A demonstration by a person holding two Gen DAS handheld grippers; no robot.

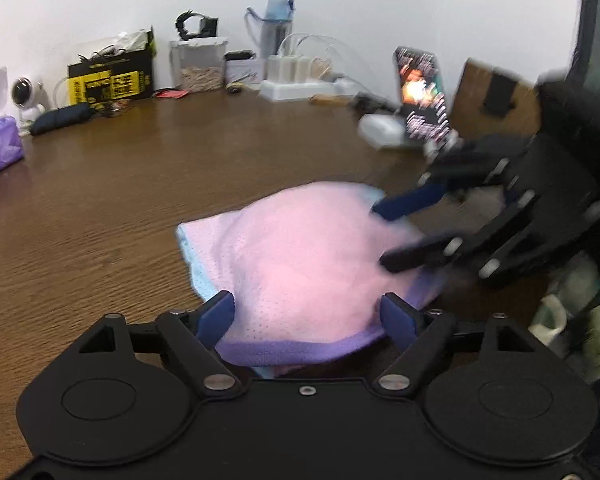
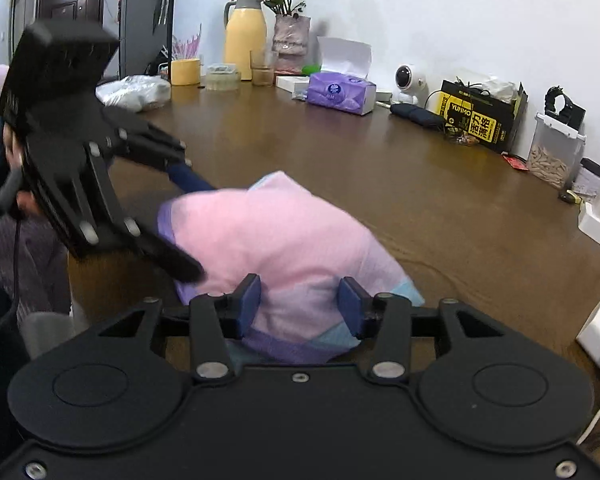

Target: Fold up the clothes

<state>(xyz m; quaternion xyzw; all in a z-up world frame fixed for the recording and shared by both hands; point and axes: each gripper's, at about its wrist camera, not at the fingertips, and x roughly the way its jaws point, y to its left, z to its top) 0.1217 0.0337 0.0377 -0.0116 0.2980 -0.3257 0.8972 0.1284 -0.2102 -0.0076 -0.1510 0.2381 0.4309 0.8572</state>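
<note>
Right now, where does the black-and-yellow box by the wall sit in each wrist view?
Left wrist: black-and-yellow box upper left, at the table's back edge.
Right wrist: the box right of centre, against the wall.
Shared landmark: the small white round camera stands beside the box in both views.

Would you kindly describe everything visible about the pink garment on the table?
The pink garment is a perforated mesh fabric with a purple hem at its near edge and light blue panels at its sides. It lies folded in a rounded, slightly humped bundle on the brown wooden table. The left tool straddles its near hem with fingers apart; the right tool likewise brackets its other side, jaws spread and not pinching the cloth.
</note>
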